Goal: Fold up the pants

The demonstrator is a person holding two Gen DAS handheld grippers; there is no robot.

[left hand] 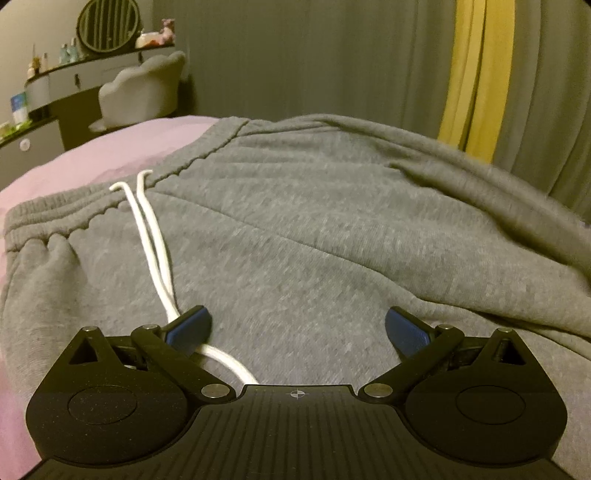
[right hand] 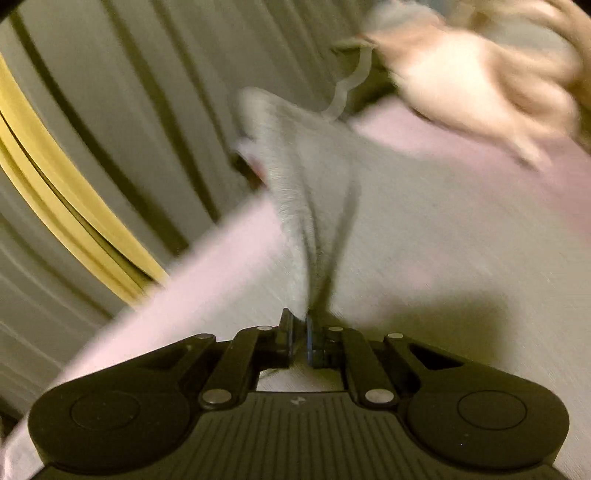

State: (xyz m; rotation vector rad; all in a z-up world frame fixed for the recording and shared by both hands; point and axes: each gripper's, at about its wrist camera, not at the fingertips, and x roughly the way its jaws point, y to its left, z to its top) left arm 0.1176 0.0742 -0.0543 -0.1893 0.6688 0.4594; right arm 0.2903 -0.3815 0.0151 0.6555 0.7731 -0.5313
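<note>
Grey sweatpants (left hand: pixel 295 229) lie on a pink bed, the elastic waistband (left hand: pixel 74 218) at the left and a white drawstring (left hand: pixel 151 243) trailing toward me. My left gripper (left hand: pixel 297 328) is open and empty, low over the pants' front, its left finger (left hand: pixel 192 325) on the drawstring. One leg is folded over at the right (left hand: pixel 480 206). In the blurred right wrist view, my right gripper (right hand: pixel 300 325) is shut on a pinched fold of the grey pants (right hand: pixel 317 229), which rise in a ridge from the jaws.
The pink bed sheet (left hand: pixel 92 158) shows at the left. A vanity desk with a round mirror (left hand: pixel 107 26) and a white chair (left hand: pixel 144 92) stand beyond it. Grey and yellow curtains (left hand: pixel 476 74) hang behind. A blurred plush toy (right hand: pixel 480 81) lies on the bed.
</note>
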